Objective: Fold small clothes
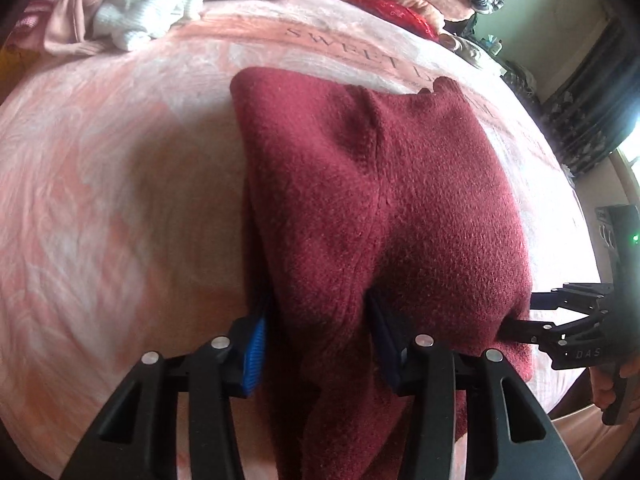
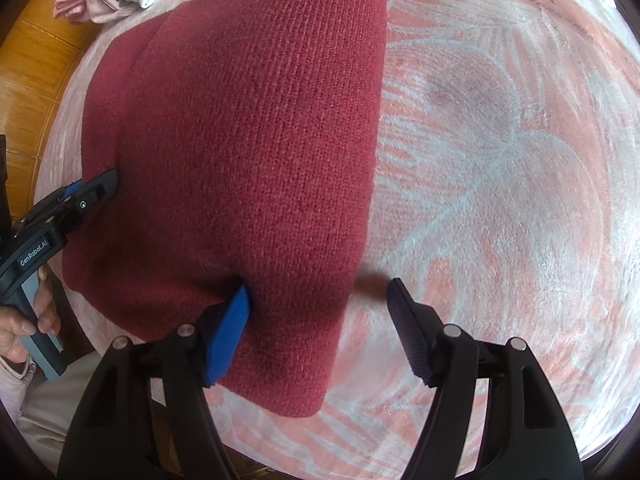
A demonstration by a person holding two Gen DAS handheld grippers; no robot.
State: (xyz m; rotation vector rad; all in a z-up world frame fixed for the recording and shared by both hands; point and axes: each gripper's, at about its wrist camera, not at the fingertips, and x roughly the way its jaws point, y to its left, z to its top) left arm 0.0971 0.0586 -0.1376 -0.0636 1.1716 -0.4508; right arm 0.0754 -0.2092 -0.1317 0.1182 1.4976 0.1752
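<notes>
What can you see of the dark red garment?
The dark red garment is fuzzy knit with a seam down its middle, lying mostly flat on the pink patterned blanket. A bunched fold sits between the left tool pads; the right tool straddles its near edge, one blue pad on the cloth, the other off it.

A dark red knitted garment point(image 1: 380, 208) lies on a pink-and-white patterned blanket point(image 1: 120, 184), folded into a long, thick shape. Its knit is fuzzy, with a raised seam running along its length. One straight folded edge faces the bare blanket.
</notes>
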